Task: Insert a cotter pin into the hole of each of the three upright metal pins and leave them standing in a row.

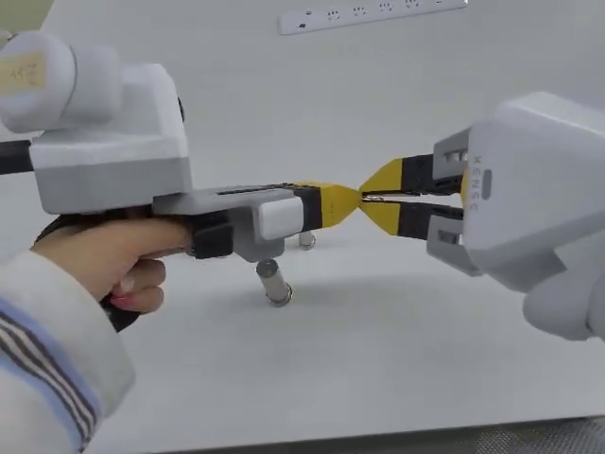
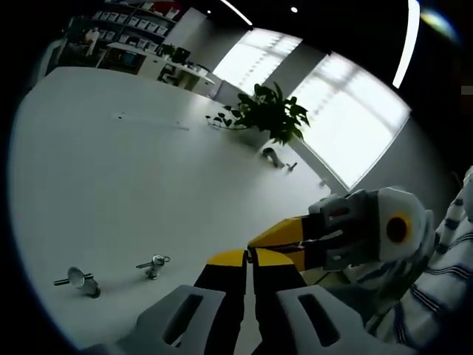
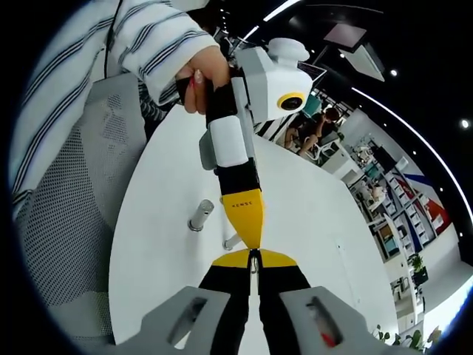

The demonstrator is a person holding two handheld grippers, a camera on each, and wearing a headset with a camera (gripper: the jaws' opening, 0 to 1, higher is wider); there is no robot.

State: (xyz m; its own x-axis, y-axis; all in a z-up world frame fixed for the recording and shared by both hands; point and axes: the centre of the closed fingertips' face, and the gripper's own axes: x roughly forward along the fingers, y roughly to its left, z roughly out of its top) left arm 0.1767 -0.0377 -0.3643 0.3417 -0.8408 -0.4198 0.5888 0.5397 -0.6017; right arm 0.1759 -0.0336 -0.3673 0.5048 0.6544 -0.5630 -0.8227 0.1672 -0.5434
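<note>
Cotter pin (image 1: 374,199), a thin wire as far as I can tell, sits pinched in right tongs (image 1: 367,200), held over desk (image 1: 397,359), front-middle. Left tongs (image 1: 354,200), pressed together too, meet them tip to tip; whether they grip the wire, can't tell. Step: prob. regrip before insertion. Next needs fine aim at a hole. Below, nearer metal pin (image 1: 275,283) and second metal pin (image 1: 306,240) stand apart from tongs; third metal pin (image 2: 273,156) well off, nr a desk edge.

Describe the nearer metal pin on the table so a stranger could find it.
On the white table, look below the left gripper. The metal pin stands there in the open; its neighbour behind is half hidden by that gripper.
</note>
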